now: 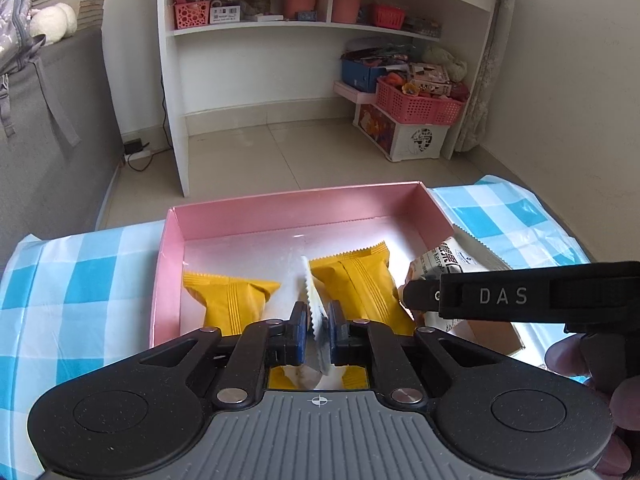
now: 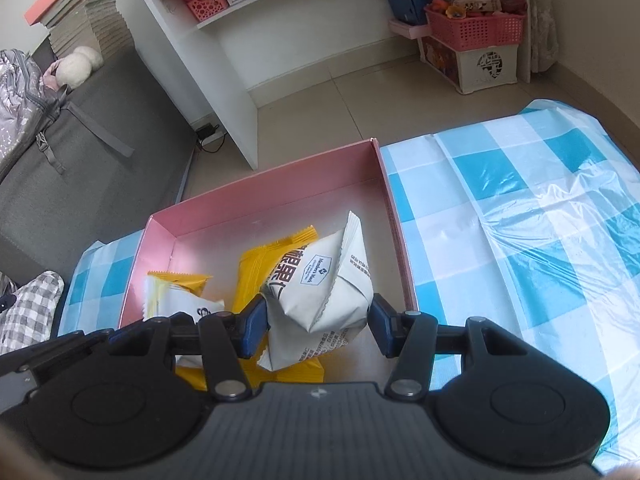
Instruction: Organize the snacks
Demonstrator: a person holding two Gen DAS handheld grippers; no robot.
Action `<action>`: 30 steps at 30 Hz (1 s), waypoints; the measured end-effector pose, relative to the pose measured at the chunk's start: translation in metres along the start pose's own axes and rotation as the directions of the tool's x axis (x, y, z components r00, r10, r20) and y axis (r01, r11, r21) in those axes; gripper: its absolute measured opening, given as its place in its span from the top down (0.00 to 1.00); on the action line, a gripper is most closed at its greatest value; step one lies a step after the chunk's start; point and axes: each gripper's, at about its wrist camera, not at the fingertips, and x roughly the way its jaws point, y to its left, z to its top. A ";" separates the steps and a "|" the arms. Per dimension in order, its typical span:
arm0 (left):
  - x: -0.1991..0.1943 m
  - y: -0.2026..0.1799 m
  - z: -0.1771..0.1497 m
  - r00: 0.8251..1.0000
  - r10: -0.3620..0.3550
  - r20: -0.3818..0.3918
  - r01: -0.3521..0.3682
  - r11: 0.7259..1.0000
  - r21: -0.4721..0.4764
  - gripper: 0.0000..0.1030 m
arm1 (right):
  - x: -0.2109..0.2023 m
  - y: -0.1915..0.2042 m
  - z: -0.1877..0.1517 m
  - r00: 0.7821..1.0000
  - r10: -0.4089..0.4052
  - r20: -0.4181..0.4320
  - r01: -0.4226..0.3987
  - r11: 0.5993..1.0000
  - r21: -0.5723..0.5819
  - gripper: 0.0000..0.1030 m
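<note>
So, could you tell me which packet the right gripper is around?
The white printed packet, between the right gripper fingers over the pink box; the others are yellow.

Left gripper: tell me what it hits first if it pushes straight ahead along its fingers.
The left gripper, shut on a white packet, points into the pink box between two yellow packets. It would probably meet the box floor, then its far wall, though depth is unclear.

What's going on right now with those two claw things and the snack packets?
Left gripper shut on white-and-yellow packet over pink box. Right gripper holds white nut packet above box. Two yellow packets inside. Nothing in the way.
</note>
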 end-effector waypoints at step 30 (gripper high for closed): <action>-0.052 0.008 -0.038 1.000 -0.018 -0.024 0.017 1.000 -0.013 0.16 | -0.047 0.008 -0.012 0.999 0.034 0.024 -0.034 0.999 -0.008 0.11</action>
